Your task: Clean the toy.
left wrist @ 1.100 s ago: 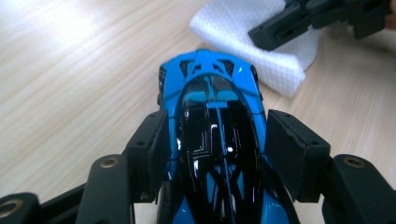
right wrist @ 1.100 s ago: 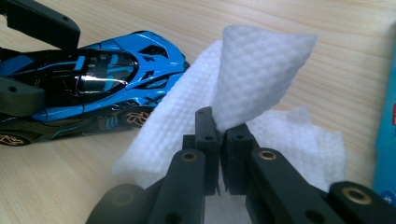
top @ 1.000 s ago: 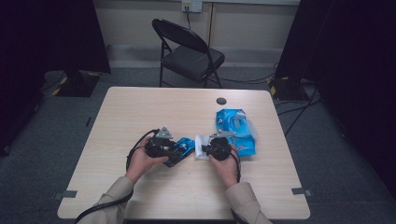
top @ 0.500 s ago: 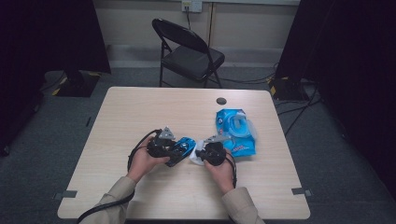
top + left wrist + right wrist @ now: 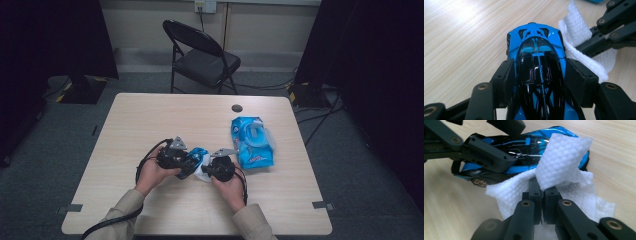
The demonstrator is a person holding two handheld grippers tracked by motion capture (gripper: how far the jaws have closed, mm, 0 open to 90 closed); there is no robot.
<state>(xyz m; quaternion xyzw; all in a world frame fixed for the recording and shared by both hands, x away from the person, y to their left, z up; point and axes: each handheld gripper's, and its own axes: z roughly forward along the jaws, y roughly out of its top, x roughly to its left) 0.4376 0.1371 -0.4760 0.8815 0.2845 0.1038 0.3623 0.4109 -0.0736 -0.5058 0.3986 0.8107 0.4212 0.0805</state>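
Note:
A blue and black toy car (image 5: pixel 536 62) rests on the wooden table, and my left gripper (image 5: pixel 537 75) is shut on its sides. The same car (image 5: pixel 506 152) lies across the right gripper view, and it appears small in the high view as the toy car (image 5: pixel 198 153). My right gripper (image 5: pixel 541 188) is shut on a white textured wipe (image 5: pixel 560 162), pressed against the car's front end. The wipe (image 5: pixel 584 40) sits at the car's right in the left gripper view. In the high view my left gripper (image 5: pixel 189 163) and right gripper (image 5: pixel 206 169) meet at the table's front middle.
A blue pack of wipes (image 5: pixel 253 142) lies on the table (image 5: pixel 150 120) just right of my grippers. A small dark round disc (image 5: pixel 237 108) sits near the far edge. A black folding chair (image 5: pixel 202 55) stands beyond the table.
My right gripper has moved left with the wipe, closing onto the car held by my left gripper. The left hand has barely moved.

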